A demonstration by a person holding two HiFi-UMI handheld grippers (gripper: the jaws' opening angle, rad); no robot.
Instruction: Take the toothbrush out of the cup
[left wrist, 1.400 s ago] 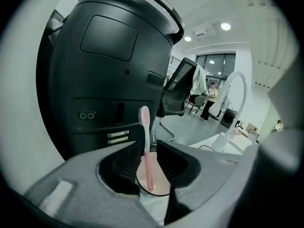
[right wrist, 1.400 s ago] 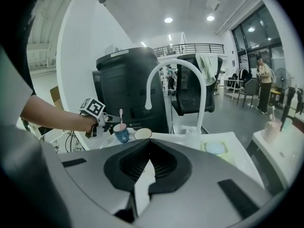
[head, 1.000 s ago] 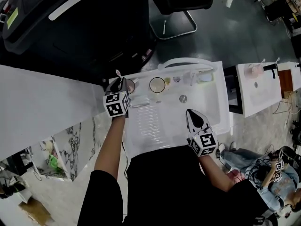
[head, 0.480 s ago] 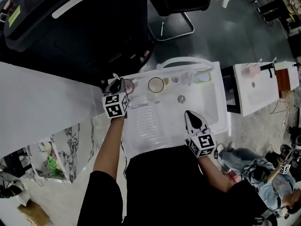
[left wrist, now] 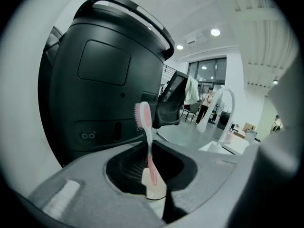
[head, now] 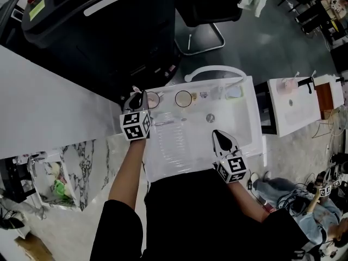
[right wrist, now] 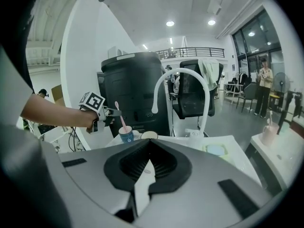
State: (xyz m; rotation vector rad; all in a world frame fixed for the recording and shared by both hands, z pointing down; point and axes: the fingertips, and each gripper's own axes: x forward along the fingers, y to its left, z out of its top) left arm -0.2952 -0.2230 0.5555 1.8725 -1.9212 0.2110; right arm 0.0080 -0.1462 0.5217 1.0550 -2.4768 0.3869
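At the basin's (head: 247,125) back left corner, the left gripper's (head: 137,98) jaws have just closed on the pink toothbrush (left wrist: 148,141) handle — its lower end not yet out of the blue cup (right wrist: 126,136), so lifting remains — while the right gripper (head: 221,137) waits clenched, empty.

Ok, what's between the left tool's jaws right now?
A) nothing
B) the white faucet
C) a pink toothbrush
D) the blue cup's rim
C: in the left gripper view, the left tool is clamped on the handle of the pink toothbrush, which stands bristles up.
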